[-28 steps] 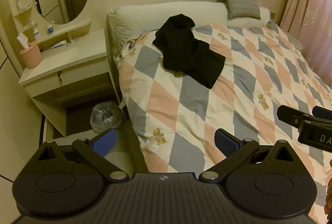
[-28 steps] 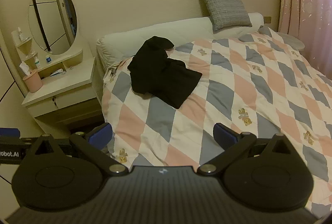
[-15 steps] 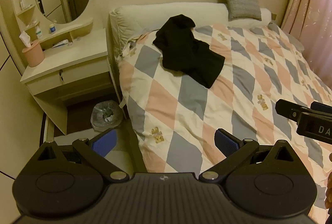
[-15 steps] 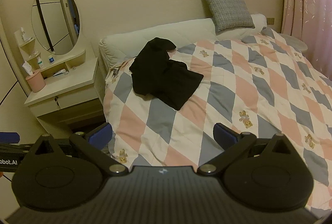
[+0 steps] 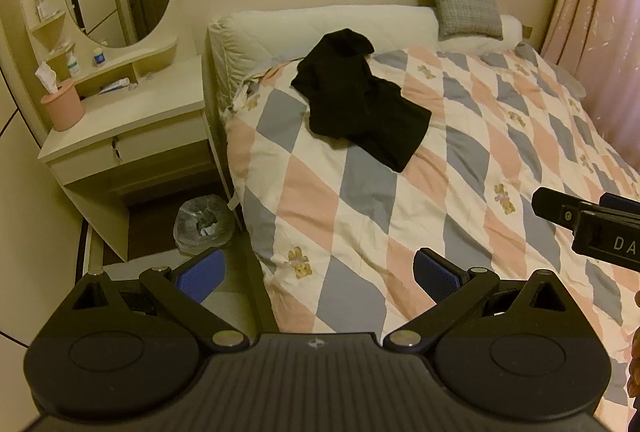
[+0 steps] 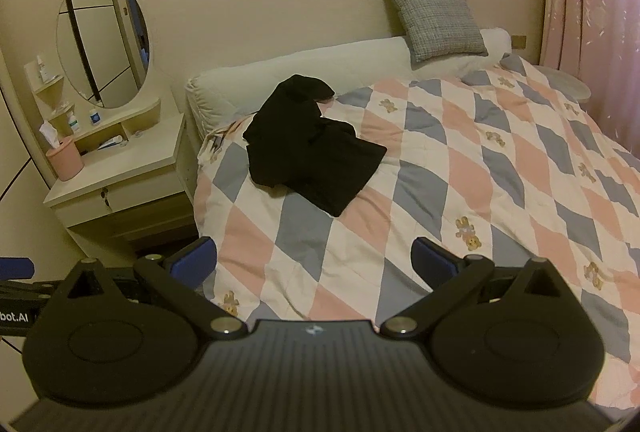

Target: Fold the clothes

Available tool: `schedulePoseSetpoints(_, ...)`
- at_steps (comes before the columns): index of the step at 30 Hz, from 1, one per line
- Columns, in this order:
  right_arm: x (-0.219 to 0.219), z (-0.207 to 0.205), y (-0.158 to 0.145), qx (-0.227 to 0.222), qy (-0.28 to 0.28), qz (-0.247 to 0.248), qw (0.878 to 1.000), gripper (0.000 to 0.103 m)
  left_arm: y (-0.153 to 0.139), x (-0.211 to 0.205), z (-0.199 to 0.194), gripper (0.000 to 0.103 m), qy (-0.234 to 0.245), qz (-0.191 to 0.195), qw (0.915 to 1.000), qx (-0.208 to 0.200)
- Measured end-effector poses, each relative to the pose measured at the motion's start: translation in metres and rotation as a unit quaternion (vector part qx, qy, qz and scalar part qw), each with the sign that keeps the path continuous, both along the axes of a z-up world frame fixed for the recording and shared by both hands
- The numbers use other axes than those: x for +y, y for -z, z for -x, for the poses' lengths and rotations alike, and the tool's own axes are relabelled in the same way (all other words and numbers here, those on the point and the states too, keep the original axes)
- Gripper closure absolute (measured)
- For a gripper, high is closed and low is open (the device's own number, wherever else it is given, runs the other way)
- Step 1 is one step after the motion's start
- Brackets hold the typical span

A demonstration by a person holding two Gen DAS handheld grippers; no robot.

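Fingers spread wide and empty on both tools: the left gripper [image 5: 316,270] hangs over the bed's near left edge, the right gripper [image 6: 314,258] over the quilt [image 6: 460,192] further in. Beyond, the black garment [image 5: 360,108] lies crumpled near the bed's far left corner, against the white bolster [image 5: 320,28]. A blind pinch could grab several bunched layers, or quilt too, spoiling the fold
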State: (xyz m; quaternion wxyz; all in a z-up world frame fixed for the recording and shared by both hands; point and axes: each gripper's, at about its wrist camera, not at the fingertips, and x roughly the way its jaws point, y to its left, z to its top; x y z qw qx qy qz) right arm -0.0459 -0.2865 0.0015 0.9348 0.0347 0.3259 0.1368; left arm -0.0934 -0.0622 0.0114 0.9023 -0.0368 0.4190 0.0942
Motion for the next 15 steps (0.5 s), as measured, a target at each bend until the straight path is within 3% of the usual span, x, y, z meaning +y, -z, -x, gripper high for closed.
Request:
schedulePoseSetpoints(9, 0.003, -0.020, 0.014, 0.015, 0.008, 0.002, 1.000, 0.000, 0.014, 0.006, -0.022, 0.000, 0.017, -0.005, 0.9997, 0.015)
schedulePoseSetpoints(15, 0.001, -0.044, 0.031, 0.032, 0.032, 0.006, 0.999, 0.000, 0.032, 0.023, -0.060, 0.000, 0.037, 0.028, 0.9986, 0.025)
